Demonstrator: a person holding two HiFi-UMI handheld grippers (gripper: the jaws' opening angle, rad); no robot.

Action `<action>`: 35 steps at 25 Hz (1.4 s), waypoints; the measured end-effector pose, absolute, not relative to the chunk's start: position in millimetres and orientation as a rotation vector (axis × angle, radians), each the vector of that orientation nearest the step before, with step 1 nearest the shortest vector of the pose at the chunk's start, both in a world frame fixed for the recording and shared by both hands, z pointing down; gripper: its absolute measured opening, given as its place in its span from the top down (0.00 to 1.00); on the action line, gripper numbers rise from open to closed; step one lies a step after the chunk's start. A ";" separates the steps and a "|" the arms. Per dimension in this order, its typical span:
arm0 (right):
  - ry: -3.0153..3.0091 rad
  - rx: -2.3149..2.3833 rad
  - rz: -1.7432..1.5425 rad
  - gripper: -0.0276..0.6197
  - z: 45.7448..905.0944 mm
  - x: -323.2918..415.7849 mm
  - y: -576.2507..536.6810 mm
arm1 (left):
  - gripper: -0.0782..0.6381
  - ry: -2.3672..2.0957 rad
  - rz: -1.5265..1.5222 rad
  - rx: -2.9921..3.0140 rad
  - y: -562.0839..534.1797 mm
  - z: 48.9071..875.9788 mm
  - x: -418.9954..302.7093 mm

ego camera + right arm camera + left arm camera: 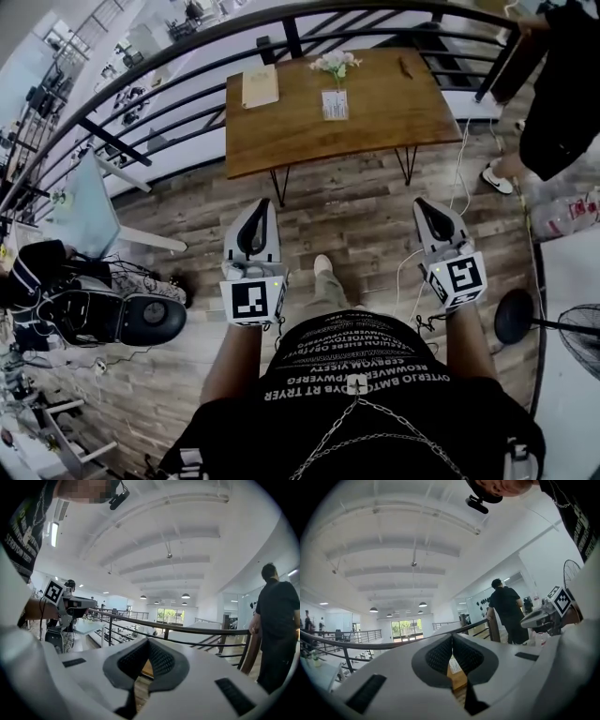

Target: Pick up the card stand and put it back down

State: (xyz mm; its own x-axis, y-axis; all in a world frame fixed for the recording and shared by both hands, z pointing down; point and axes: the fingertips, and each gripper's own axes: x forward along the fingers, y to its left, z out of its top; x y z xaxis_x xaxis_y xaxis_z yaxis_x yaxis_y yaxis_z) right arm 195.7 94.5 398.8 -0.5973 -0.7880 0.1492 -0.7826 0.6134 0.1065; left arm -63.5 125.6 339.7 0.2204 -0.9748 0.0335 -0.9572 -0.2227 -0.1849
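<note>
– Two grippers, both held up over the plank floor (361, 220), in the lower half of the head view. The left gripper (264, 202) had its fingers pressed together with nothing pinched. Same deal for the right gripper (419, 201), pads shut tight on nothing.

– ok, and where was the card stand?

– The card stand (335, 105) was sitting upright on the wooden table (281, 141), upper middle of the frame, well apart from both grippers. A little bunch of white flowers (336, 64) stood right behind it, toward the top edge. A pale booklet (260, 86) lay flat off to its left. Some small dark thing (405, 67) was over to the right, couldn't tell what it was.

– could you see it from the gripper cams at all?

– Kinda. In the left gripper view a sliver of the table and a white card showed through the slot under the closed tips. The right gripper view only gave a strip of tabletop there, plus the black railing (187, 630) running across.

– anyone else around?

– Yeah, another person (558, 84) in black stood at the upper right by the railing, past the table's right end. There was a black office chair (141, 319) at the left edge and a fan (579, 339) at the lower right.
</note>
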 end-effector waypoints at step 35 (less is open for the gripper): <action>-2.563 1.313 0.084 0.94 401.1 139.2 -66.5 | 0.85 1.654 -0.375 -2.378 -66.1 355.4 -91.3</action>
State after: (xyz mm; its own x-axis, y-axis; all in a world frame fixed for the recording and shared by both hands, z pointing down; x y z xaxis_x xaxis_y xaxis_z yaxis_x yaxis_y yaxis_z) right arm 139.2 -66.5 401.1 -0.5581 -0.7896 0.2551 -0.8046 0.5901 0.0663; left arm -91.3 -66.1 355.4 0.3338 -0.9390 0.0826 -0.8829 -0.3421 -0.3216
